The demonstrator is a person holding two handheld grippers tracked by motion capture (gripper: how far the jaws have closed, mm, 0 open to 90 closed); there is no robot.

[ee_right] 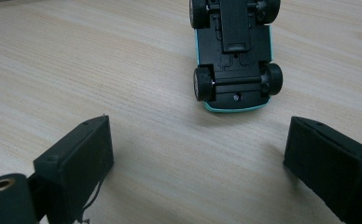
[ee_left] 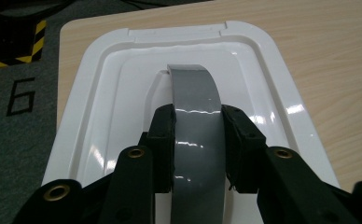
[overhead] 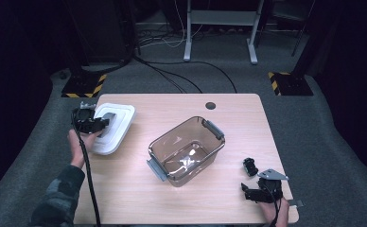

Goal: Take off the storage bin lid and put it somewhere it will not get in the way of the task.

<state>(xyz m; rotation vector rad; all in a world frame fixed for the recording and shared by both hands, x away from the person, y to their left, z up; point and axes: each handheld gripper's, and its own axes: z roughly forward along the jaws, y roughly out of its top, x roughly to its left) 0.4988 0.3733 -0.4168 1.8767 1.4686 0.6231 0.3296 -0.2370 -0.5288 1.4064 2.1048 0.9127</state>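
So here's where I'm at. My left gripper (ee_left: 198, 140) is clamped on the grey arched handle (ee_left: 195, 116) of the white lid (ee_left: 95, 116), jaws pinching it from both sides. The lid sits flat at the worktop's (overhead: 181, 208) left edge near the far-left corner, overhanging that edge a bit.

My right gripper (ee_right: 198, 163) has its jaws wide apart with nothing between them, hovering low near the worktop's front-right corner. Just ahead of it lies a toy car (ee_right: 235, 51), flipped on its roof, black chassis and wheels up, teal body peeking out round the edge. In the right gripper view its long axis runs straight away from the jaws, and it sits a touch right of centre. So I'd guess I need to nudge forward and slightly right, then close across the car's width. The right hand is clearly the nearer one.

The clear brownish storage bin (overhead: 186, 150) with grey latch handles is in the middle of the worktop, empty, turned at an angle to the worktop's edges.

The worktop is pale wood-grain laminate. Round it there's grey carpet, cables, hazard-striped stand bases and a dim room.
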